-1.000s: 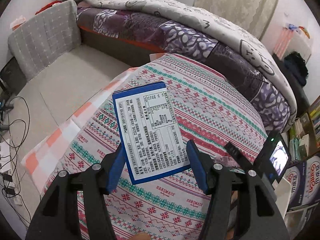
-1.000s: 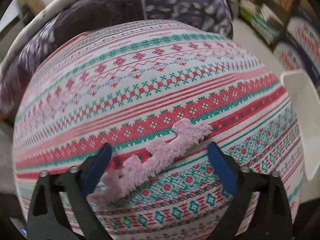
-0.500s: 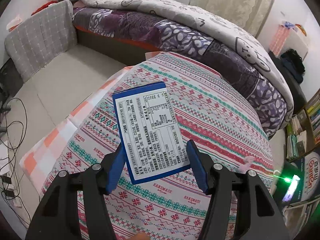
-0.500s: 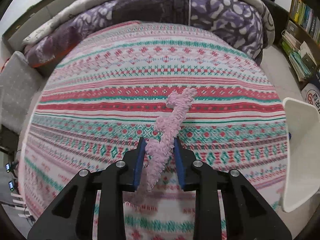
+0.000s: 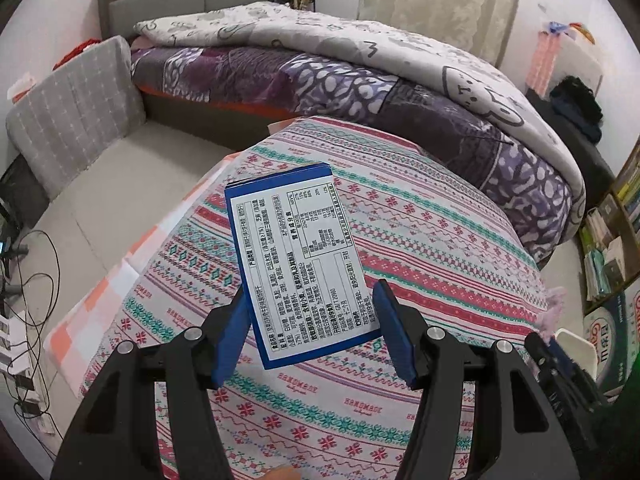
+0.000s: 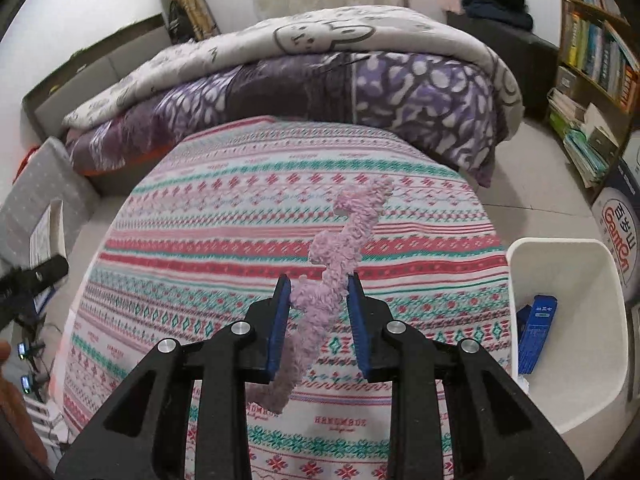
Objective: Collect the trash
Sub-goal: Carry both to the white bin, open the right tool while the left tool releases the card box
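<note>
Left claw [image 5: 310, 332]: clamped on blue-edged carton [image 5: 298, 264], frame centre. Right claw [image 6: 319, 322]: clamped on pink fluffy strip [image 6: 340, 268]; white bin [image 6: 560, 272] lower right.

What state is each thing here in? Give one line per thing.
Left gripper: shut on the box.
Box: held above the cloth, label up.
Right gripper: shut on the pink strip.
Pink strip: lifted, ends hanging free.
Bin: open, blue packs inside.

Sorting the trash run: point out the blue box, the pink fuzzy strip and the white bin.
blue box [image 5: 298, 256]: left wrist view, middle of its printed label.
pink fuzzy strip [image 6: 340, 260]: right wrist view, its middle above the tongs.
white bin [image 6: 560, 264]: right wrist view, inner back wall.
</note>
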A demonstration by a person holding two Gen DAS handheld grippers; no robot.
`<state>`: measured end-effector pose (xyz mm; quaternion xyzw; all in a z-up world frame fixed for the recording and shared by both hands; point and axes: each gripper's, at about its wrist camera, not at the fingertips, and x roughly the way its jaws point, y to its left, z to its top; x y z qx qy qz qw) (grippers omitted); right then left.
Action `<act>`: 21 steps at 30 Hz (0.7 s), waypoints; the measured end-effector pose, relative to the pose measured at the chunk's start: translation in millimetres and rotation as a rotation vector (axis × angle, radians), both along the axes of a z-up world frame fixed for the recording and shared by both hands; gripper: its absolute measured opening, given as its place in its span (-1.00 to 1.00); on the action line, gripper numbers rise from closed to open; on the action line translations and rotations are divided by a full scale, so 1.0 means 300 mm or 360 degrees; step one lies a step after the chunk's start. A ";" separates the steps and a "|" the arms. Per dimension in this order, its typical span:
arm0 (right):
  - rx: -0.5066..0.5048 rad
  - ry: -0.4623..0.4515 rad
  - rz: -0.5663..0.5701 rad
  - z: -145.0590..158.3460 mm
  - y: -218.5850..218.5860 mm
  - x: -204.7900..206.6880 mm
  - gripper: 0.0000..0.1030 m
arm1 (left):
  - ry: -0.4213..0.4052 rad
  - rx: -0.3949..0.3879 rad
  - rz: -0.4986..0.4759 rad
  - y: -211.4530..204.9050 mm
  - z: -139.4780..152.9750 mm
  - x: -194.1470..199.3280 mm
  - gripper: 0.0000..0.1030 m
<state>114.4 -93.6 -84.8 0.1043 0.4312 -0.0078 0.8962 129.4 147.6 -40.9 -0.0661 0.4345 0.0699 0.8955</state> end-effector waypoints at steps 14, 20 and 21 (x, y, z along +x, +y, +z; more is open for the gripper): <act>-0.0032 -0.0159 -0.0082 0.108 -0.126 -0.066 -0.46 | -0.0177 0.0114 -0.0145 -0.224 0.068 -0.038 0.16; -0.0043 -0.0180 -0.0151 0.129 -0.206 -0.095 -0.46 | -0.0221 0.0128 -0.0223 -0.320 0.091 -0.060 0.16; -0.0047 -0.0183 -0.0161 0.132 -0.218 -0.100 -0.46 | -0.0225 0.0130 -0.0237 -0.337 0.093 -0.063 0.16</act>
